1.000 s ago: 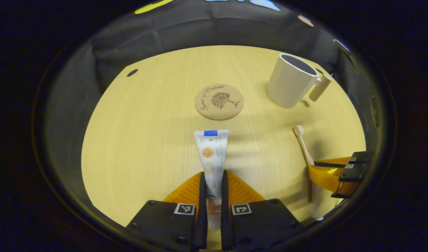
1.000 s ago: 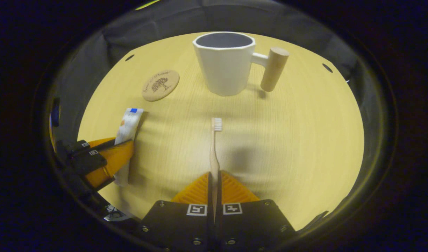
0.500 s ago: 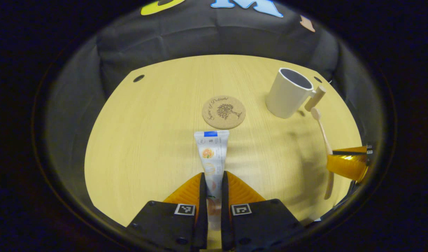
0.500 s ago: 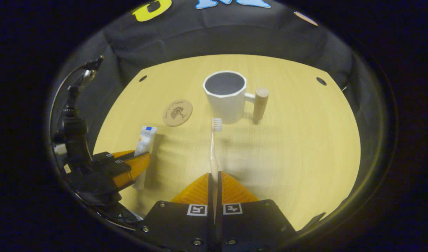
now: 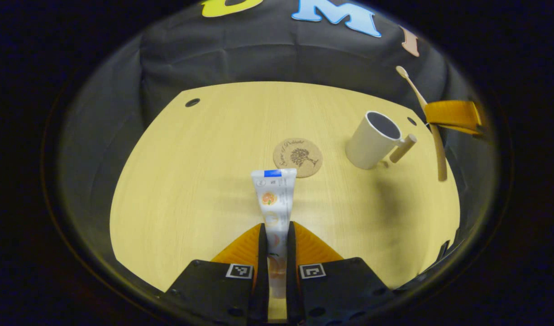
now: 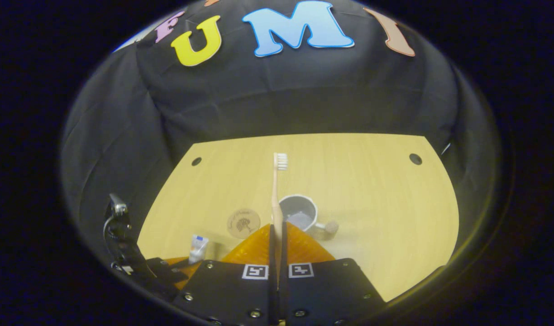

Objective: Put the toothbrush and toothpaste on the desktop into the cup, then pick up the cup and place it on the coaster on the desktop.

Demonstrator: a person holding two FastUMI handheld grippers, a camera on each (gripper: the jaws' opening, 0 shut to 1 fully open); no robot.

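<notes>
Holding paste (image 5: 275, 203) clamped in left gripper (image 5: 274, 235), brush (image 6: 275, 190) pinched in right gripper (image 6: 276, 233) above cup (image 6: 298, 212). Handle end seems low; I risk clipping the rim, tipping the cup.

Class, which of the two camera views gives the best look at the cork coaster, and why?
The left gripper view: the coaster lies unobstructed on the desktop, beside the cup, its printed design visible. In the right gripper view the coaster appears smaller and dimmer, just above the gripper's orange jaws.
</notes>
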